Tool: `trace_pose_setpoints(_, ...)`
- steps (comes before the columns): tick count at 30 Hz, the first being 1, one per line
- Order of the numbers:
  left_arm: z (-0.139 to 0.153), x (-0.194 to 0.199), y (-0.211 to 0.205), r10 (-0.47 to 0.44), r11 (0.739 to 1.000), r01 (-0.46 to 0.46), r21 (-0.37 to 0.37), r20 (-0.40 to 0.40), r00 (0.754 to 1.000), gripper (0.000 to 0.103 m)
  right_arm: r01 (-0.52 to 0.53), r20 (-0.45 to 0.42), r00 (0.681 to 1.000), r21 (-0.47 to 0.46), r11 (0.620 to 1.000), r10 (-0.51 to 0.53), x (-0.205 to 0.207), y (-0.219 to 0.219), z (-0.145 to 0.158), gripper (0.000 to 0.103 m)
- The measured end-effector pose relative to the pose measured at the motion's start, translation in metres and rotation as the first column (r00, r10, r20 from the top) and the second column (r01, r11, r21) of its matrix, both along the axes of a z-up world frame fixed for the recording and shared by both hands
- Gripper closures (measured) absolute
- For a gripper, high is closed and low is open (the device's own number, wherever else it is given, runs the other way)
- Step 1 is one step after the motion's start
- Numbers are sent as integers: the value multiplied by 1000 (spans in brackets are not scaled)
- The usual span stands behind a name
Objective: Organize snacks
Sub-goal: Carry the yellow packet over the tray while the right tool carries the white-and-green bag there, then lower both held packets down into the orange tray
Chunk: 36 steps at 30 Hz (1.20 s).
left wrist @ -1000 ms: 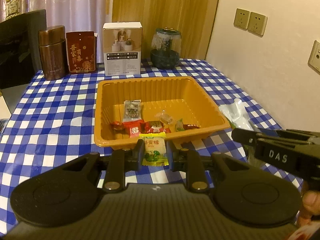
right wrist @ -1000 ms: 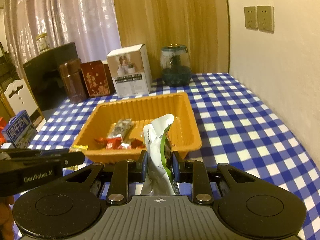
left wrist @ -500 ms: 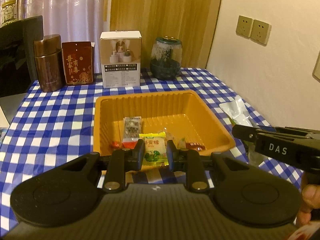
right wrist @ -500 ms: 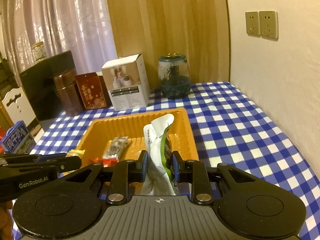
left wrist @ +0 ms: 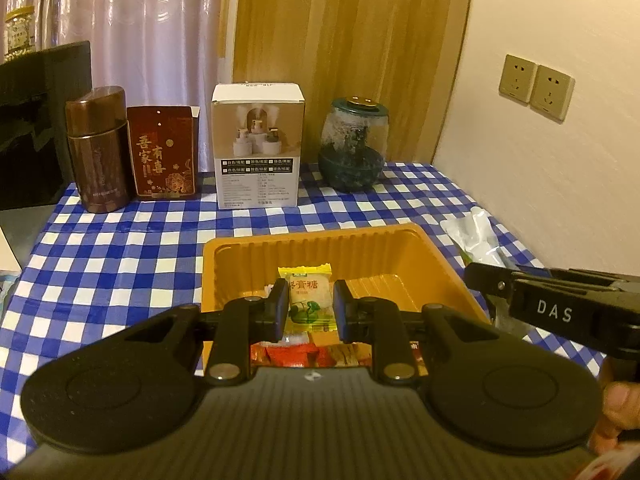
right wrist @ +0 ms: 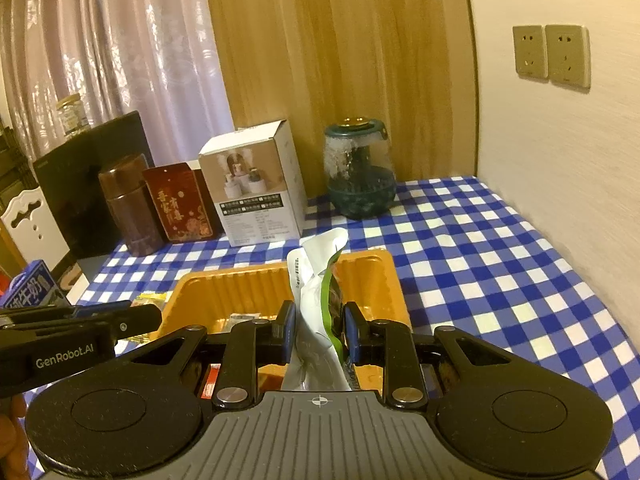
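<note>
Two snacks carried at once, presumably to save a trip. Left gripper [left wrist: 311,309] clenched on a yellow candy [left wrist: 308,297], poised over the orange tray [left wrist: 236,256] (red wrappers already inside) for a drop. Right gripper [right wrist: 318,330] clamped on a white-green pouch [right wrist: 318,280], gripped low, upright, also at the tray's near edge. Both likely bound for release there.

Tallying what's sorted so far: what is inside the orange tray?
Red-wrapped snacks lie at the orange tray's near end; the left gripper and its yellow candy packet hide the rest.
</note>
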<state>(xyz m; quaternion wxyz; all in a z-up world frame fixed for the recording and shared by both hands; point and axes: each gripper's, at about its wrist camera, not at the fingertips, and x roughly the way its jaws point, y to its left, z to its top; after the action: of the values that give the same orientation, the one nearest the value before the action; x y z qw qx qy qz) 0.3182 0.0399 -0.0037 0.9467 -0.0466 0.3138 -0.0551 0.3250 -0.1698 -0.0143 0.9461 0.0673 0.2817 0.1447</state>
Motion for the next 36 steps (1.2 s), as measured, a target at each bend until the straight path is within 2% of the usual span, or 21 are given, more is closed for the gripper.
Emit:
trace_pose_setpoints(9, -12, 37, 2, -13, 999, 11, -46, -38, 999, 82, 10, -39, 999, 15, 1000, -9, 35, 3, -10, 77)
trace_pose_setpoints(20, -32, 73, -17, -47, 997, 42, -68, -71, 996, 82, 29, -103, 994, 38, 999, -25, 68, -3, -30, 77)
trace_pose_setpoints(36, -65, 99, -23, -64, 996, 56, -63, -148, 987, 82, 17, -174, 985, 24, 1000, -13, 98, 3, -57, 77)
